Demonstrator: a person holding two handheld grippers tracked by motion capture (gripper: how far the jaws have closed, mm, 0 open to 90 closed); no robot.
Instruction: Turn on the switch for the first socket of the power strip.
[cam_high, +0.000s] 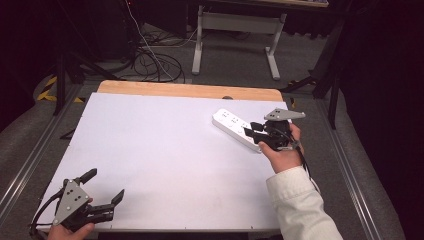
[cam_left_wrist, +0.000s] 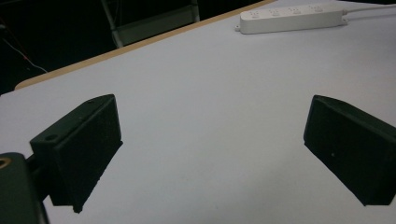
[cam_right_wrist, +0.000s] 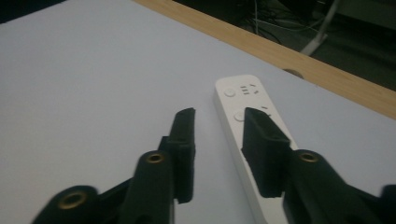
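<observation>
**A:** So where's the power strip (cam_high: 234, 127) sitting? White one with the row of sockets.

**B:** Right under the right claw (cam_high: 254, 131), far right part of the bench (cam_high: 150, 150). In the right gripper view the strip (cam_right_wrist: 252, 140) runs lengthwise away from the claw (cam_right_wrist: 219, 121), one jaw over its top face, the other over the white surface just beside its long edge. Its rounded end sticks out past the jaw tips, toward the wooden strip along the bench's far edge.

**A:** Gripped?

**B:** Nope, jaws are parted with a gap between them, not clamped on anything. Can't tell if the one jaw is touching the strip's top or just above it.

**A:** And the other one?

**B:** Left claw (cam_high: 105, 187) is at the near left corner, well apart from the strip, jaws spread wide, nothing between them. From the left gripper view the strip (cam_left_wrist: 292, 17) lies far ahead of that claw (cam_left_wrist: 212, 135), cord trailing off one end.
</observation>
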